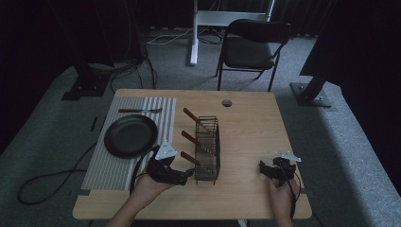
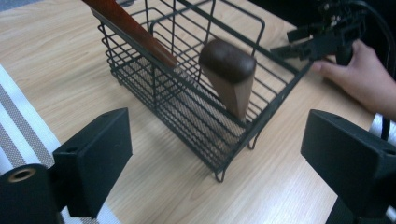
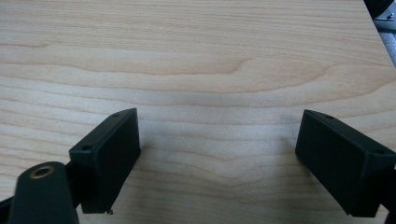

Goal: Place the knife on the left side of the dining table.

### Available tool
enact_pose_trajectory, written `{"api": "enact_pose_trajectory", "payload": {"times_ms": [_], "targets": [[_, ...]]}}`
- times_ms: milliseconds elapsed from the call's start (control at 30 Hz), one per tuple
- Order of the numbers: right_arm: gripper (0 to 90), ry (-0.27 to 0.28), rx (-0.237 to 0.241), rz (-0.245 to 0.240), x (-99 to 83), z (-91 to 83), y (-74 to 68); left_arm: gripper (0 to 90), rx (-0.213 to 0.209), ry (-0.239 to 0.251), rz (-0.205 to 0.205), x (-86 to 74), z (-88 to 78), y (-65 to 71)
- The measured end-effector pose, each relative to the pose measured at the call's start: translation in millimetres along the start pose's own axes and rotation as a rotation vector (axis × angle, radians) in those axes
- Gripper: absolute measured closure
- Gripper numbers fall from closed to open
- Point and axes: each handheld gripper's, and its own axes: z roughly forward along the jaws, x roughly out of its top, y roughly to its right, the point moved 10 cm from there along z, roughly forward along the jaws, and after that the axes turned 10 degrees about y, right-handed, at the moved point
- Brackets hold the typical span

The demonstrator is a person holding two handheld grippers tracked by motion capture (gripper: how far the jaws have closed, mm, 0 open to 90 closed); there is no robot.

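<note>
A black wire basket stands at the table's middle with three wooden-handled utensils leaning out of it to the left. My left gripper sits open just left of the basket's near end, level with the nearest handle. In the left gripper view the basket lies ahead between the open jaws, and a brown handle pokes up from it toward the camera. My right gripper rests open near the table's front right. The right gripper view looks down on bare wood between its open jaws.
A striped mat covers the table's left side, holding a black plate and a fork behind it. A small round hole is near the far edge. A black chair stands beyond the table.
</note>
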Motion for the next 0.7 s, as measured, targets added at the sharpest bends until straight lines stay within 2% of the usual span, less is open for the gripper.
{"api": "enact_pose_trajectory", "payload": {"times_ms": [67, 100, 200, 233, 267, 300, 400, 433, 533, 700], "targets": [[13.0, -0.001, 0.001, 0.000, 0.0, -0.1, 0.0, 10.1, 0.004, 0.004, -0.018, 2.5, 0.8, -0.1], [13.0, 0.000, 0.001, 0.000, 0.0, -0.1, 0.0, 14.9, 0.012, 0.011, -0.022, 5.5, 0.4, -0.4], [13.0, 0.000, 0.001, -0.001, 0.0, 0.0, 0.0, 15.3, 0.021, 0.013, -0.028, 7.8, 0.1, -0.4], [13.0, 0.000, 0.000, 0.000, 0.0, 0.0, 0.0, 19.6, 0.019, 0.018, -0.033, 9.6, 0.5, -0.2], [13.0, 0.000, 0.000, 0.000, 0.0, 0.0, 0.0, 19.7, 0.019, 0.018, -0.033, 9.6, 0.5, -0.2], [13.0, 0.000, 0.001, 0.000, 0.0, -0.1, 0.0, 21.9, 0.004, 0.018, -0.050, 10.4, 2.0, 0.1], [13.1, 0.000, 0.000, 0.000, 0.0, -0.1, 0.0, 35.4, 0.006, 0.030, -0.065, 11.7, 4.0, -0.9], [13.1, 0.000, 0.000, 0.000, -0.1, -0.1, 0.0, 35.4, -0.011, 0.031, -0.068, 12.1, 5.0, 0.0], [13.3, 0.000, 0.001, 0.001, -0.1, -0.3, -0.1, 52.0, -0.027, 0.041, -0.077, 13.1, 6.8, 1.1], [13.4, 0.001, 0.000, 0.001, -0.2, -0.4, -0.1, 68.9, -0.063, 0.062, -0.106, 14.7, 8.3, 4.2]]}}
